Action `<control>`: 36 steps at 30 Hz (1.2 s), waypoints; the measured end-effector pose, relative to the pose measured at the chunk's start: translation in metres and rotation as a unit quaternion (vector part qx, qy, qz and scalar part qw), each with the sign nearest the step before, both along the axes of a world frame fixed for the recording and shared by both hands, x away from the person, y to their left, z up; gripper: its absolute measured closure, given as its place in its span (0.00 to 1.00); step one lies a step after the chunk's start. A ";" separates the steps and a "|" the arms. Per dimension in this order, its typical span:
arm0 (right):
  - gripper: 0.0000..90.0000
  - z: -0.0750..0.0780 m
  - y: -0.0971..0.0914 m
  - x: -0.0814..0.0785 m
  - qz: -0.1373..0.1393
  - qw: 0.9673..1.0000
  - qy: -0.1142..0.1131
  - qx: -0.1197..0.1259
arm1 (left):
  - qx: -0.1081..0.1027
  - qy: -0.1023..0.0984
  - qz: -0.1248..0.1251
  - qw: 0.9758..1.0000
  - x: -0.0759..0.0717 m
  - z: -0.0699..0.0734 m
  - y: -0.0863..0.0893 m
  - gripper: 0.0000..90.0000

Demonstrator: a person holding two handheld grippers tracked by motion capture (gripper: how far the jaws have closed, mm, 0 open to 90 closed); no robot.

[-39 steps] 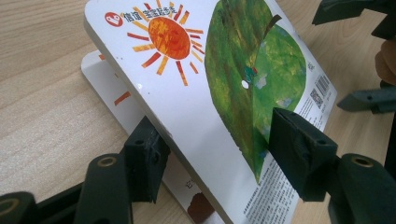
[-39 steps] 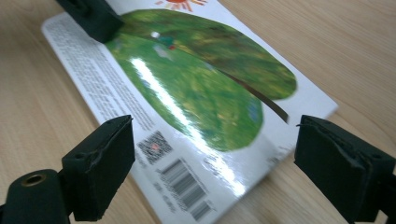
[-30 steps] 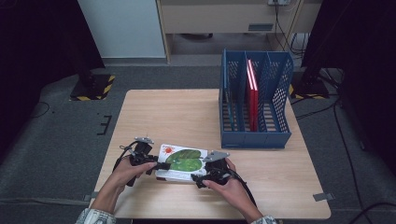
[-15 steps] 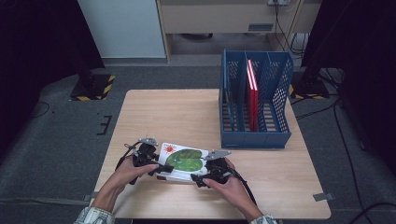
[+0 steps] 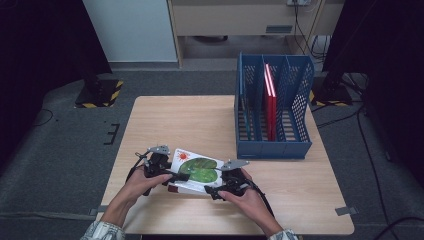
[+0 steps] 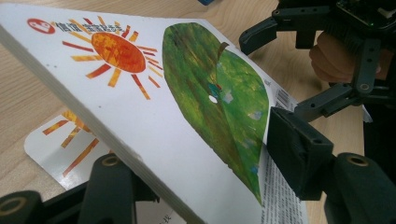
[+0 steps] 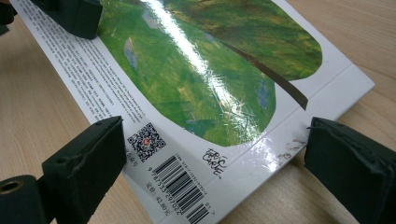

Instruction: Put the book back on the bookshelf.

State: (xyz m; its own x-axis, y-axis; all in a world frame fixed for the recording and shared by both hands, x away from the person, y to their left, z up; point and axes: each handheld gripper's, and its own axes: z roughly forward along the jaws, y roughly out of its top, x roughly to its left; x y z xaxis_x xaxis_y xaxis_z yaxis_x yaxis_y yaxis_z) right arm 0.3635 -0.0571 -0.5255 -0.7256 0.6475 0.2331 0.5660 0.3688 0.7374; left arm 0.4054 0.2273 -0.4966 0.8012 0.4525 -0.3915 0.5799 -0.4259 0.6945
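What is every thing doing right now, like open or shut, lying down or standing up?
White picture book with green leaf and orange sun cover: closed, one edge lifted off the table, tilted.
Left gripper: jaws have just been closing, clamped on the book's edge.
Right gripper: jaws open, either side of the book's corner, not pressing.
Red book: upright in the rack.
Blue mesh file rack: standing on the table.
Wooden table: bears the rack and book.
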 end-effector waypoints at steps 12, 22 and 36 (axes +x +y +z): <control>0.03 0.000 -0.004 0.002 0.012 1.000 0.011 0.013 | -0.010 -0.036 -0.019 0.999 -0.010 0.010 -0.001 0.53; 0.01 -0.002 -0.006 0.007 0.016 0.999 0.027 0.019 | -0.010 -0.052 -0.024 0.998 -0.015 0.013 0.000 0.56; 0.06 -0.002 -0.006 0.011 0.048 0.998 0.018 0.025 | -0.024 -0.075 -0.050 0.996 -0.025 0.015 0.005 0.67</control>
